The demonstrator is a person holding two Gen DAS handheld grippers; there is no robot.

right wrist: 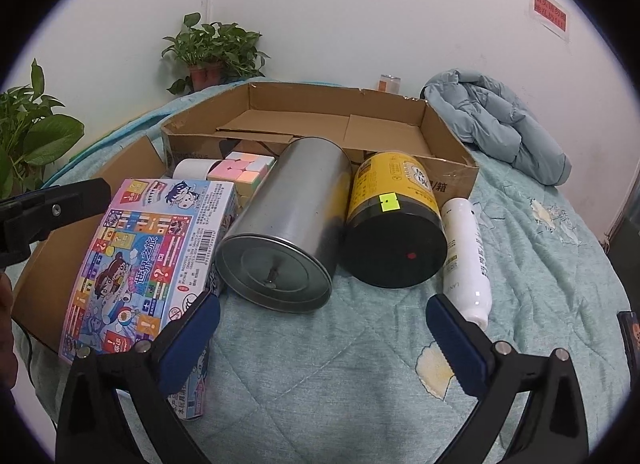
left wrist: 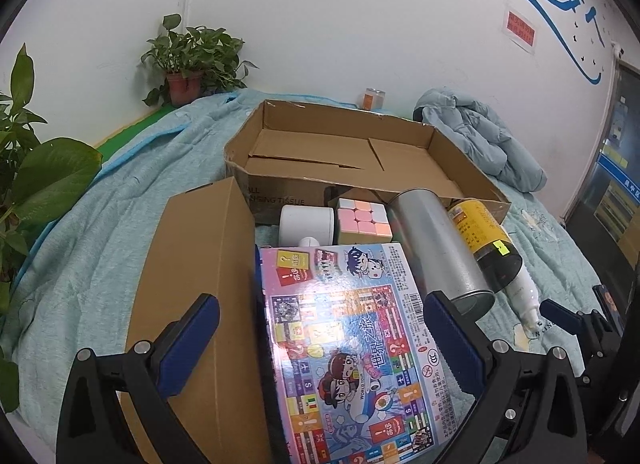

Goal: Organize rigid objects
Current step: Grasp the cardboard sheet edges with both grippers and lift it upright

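Lying on the quilt [right wrist: 320, 364], the game box [left wrist: 348, 348] is straddled by the wide-open left gripper [left wrist: 320, 328], ungripped. The right gripper [right wrist: 322, 324] is held wide open and empty near the steel can [right wrist: 288, 224].

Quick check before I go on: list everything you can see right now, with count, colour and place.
Cardboard tray: 1, brown, rear of bed.
Board game box: 1, pink-blue, front left.
Brown carton: 1, left of game box.
Metal canister: 1, silver, lying centre.
Yellow-label jar: 1, black base, right of canister.
White bottle: 1, lying rightmost.
Puzzle cube: 1, pastel, before tray.
White roll: 1, beside cube.
Jacket: 1, light blue, rear right.
Potted plants: 2, green, left.
Left gripper: open, over game box.
Right gripper: open.
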